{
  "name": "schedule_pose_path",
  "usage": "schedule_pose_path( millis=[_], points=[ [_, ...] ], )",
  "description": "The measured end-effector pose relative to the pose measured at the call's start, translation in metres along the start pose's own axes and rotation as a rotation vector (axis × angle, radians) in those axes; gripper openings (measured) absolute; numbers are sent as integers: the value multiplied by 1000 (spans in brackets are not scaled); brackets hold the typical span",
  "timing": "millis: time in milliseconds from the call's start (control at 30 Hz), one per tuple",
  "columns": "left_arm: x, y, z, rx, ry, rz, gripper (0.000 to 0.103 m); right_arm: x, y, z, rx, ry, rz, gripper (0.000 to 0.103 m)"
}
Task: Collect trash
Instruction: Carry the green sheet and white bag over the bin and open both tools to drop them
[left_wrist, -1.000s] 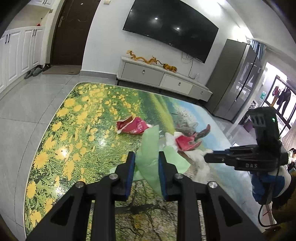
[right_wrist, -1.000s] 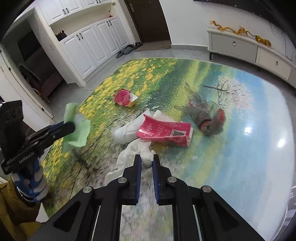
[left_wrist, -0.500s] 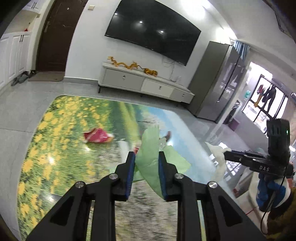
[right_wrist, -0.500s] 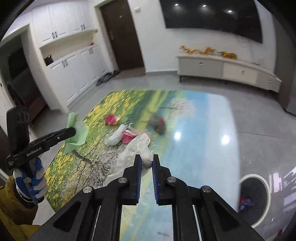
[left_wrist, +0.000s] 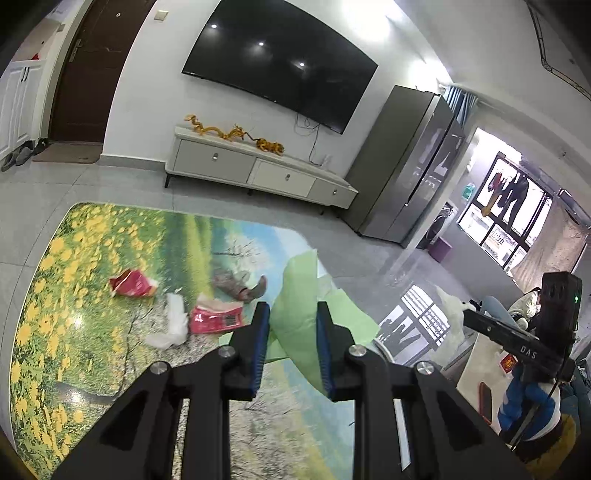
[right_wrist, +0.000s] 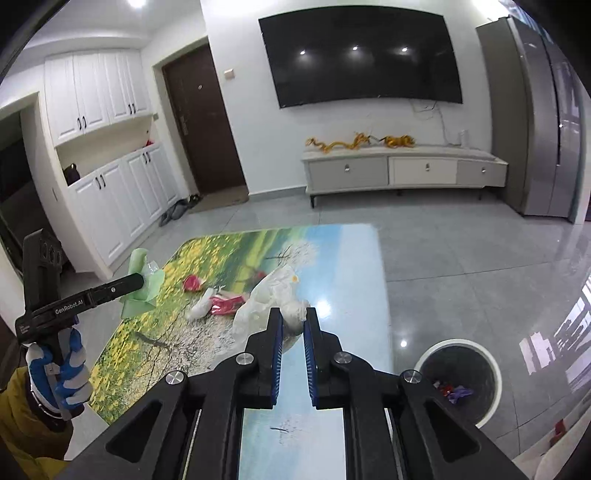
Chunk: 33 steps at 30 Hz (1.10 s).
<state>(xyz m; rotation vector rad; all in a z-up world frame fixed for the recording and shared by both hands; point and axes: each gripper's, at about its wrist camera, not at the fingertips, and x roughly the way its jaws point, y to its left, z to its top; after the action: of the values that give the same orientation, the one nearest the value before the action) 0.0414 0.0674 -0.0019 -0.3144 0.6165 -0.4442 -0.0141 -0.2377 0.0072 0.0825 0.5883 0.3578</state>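
My left gripper (left_wrist: 292, 314) is shut on a light green wrapper (left_wrist: 301, 295) and holds it above the printed table; it also shows in the right wrist view (right_wrist: 142, 282). My right gripper (right_wrist: 293, 317) is shut on a white plastic bag (right_wrist: 266, 295), lifted above the table's right part. A red crumpled packet (left_wrist: 131, 282), a white wad (left_wrist: 171, 325), a flat pink-red pack (left_wrist: 216, 317) and a grey-and-red wrapper (left_wrist: 243, 286) lie on the table (left_wrist: 74, 332). A round white-rimmed bin (right_wrist: 458, 380) with some trash inside stands on the floor, right of the table.
A TV cabinet (right_wrist: 402, 170) stands by the far wall under a large TV (right_wrist: 362, 55). A grey fridge (left_wrist: 402, 166) stands to the right. White cupboards (right_wrist: 110, 177) and a dark door (right_wrist: 203, 122) are at the left. Grey tiled floor surrounds the table.
Both grippers rose and pulled back from the table with their loads. The right gripper swung right, so the bin came nearer in its view. Both grips are unchanged.
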Motion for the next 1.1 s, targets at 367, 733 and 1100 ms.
schedule_pose_path(
  millis=[367,733,1100],
  points=[
    [14,-51,27,52,11,-42,23,-17,-22,1,37,-54,-20,11],
    [99,-139,42,162,127,-130,23,-14,-110,-7,153,-56,-99,11],
    [217,-238,30,274,272,-228,23,-12,-227,-27,302,-22,-204,11]
  ],
)
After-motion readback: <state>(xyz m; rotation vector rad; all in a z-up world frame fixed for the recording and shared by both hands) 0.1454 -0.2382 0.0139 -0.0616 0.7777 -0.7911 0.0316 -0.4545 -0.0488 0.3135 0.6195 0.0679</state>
